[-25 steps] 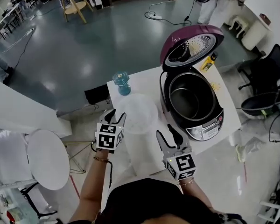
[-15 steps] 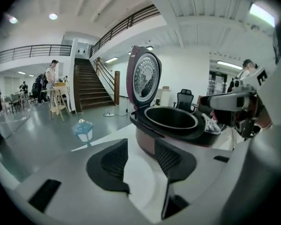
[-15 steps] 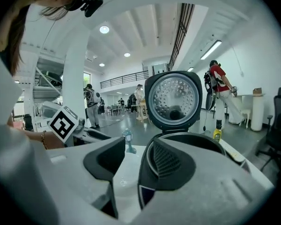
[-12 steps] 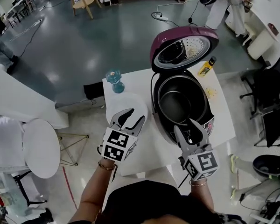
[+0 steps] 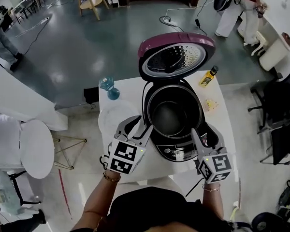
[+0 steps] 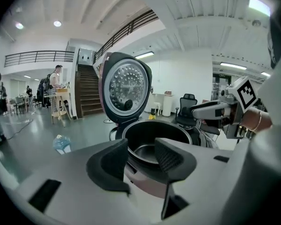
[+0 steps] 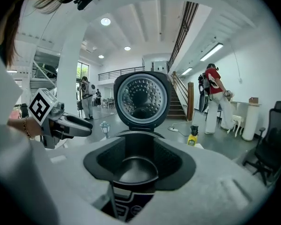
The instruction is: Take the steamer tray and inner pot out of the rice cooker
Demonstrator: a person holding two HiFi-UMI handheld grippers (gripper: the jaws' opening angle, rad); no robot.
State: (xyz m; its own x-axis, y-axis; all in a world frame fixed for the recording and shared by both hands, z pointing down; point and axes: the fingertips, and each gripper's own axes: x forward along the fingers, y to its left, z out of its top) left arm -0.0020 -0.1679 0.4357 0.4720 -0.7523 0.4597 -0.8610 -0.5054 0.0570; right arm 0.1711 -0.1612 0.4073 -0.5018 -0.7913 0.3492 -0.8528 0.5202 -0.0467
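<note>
Grey left claw (image 5: 136, 125), right claw (image 5: 200, 133); black top (image 5: 157, 208).

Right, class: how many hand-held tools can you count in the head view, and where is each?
2. The left tool is at the rice cooker's front left, the right tool at its front right. No others show.

Dark round inner pot (image 5: 169, 116) inside maroon rice cooker (image 5: 176, 150) on white square table (image 5: 224, 124), white round steamer tray (image 5: 113, 118) just left of cooker, blue plastic bottle (image 5: 108, 88) behind tray, yellow bottle (image 5: 209, 76) behind-right of cooker
</note>
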